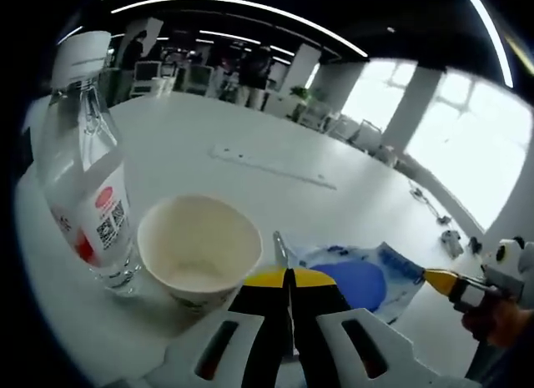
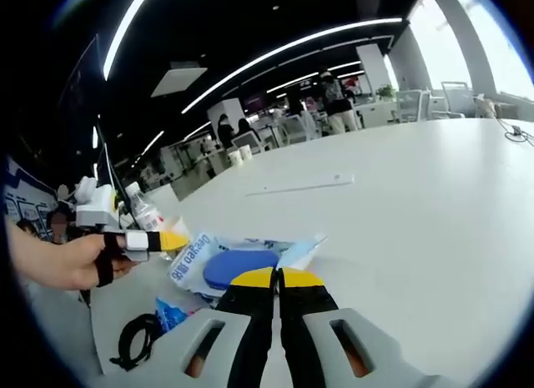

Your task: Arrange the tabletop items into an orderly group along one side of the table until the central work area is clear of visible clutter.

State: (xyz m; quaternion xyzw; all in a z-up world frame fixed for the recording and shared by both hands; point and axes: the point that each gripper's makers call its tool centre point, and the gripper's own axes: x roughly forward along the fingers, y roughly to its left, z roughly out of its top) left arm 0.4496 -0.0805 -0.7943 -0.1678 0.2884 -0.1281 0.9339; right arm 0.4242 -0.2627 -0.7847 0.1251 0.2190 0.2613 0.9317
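In the left gripper view, the clear plastic water bottle (image 1: 85, 171) is cut off along its left side by the rim. The blue-and-white plastic packet (image 1: 360, 275) lies partly behind the jaws. In the right gripper view, its print is too small to read, and the black coiled cable (image 2: 136, 339) is partly hidden.

In your left gripper view, a paper cup (image 1: 200, 253) stands on the table (image 1: 250, 138) just beside a water bottle (image 1: 83, 179) to its left, with a wipes packet (image 1: 367, 275) lying to its right and a flat strip (image 1: 271, 165) farther back across the tabletop. In your right gripper view, the wipes packet (image 2: 238, 259) lies just ahead of your jaws, a small pouch (image 2: 171, 311) and a coiled cable (image 2: 133, 340) sit nearer you to its left, and the water bottle (image 2: 143, 211) stands behind them at the table's far left.
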